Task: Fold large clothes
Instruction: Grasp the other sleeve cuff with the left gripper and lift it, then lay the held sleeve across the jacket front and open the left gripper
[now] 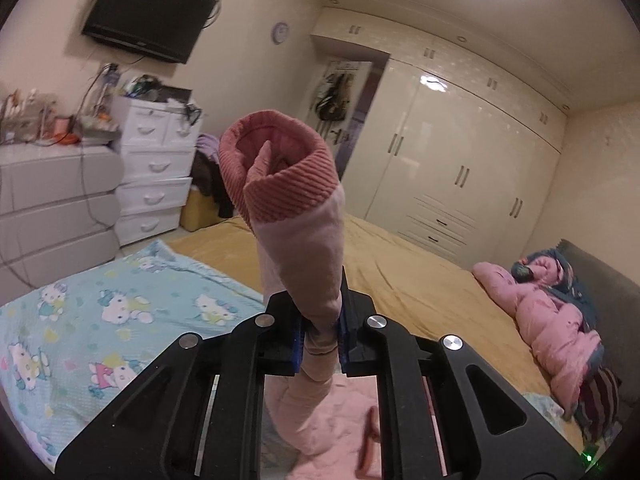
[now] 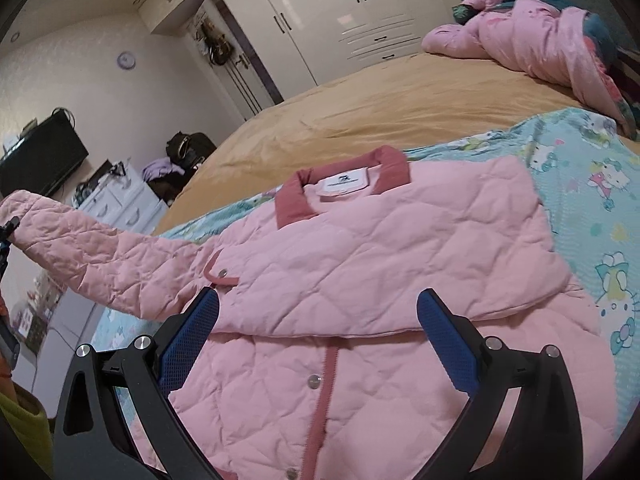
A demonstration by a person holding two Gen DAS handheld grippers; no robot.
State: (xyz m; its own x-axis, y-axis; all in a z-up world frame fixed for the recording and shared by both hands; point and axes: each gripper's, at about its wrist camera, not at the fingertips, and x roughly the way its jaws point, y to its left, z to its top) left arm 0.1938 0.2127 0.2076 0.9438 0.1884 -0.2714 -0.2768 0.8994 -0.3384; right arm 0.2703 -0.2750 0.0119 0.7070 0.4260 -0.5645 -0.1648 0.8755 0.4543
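Pink quilted jacket (image 2: 360,264) lies on the bed (image 2: 380,108), body folded, collar at 12 o'clock. Padded, soft, light, floppy; best taken by edges, hem or cuffs. Its sleeve (image 1: 304,280) is lifted toward 9 o'clock, left claw (image 1: 322,344) clenched just below the ribbed cuff (image 1: 276,172). Right claw (image 2: 318,336) released, hovering over the front.

Pale pink quilted jacket (image 2: 360,240) with darker rose ribbed collar (image 2: 340,184) and cuff (image 1: 276,168); white label (image 2: 345,181). Turquoise sheet (image 1: 120,304) printed with cartoon cats. Mustard blanket (image 2: 380,108). Black grippers, blue pads (image 2: 188,336).
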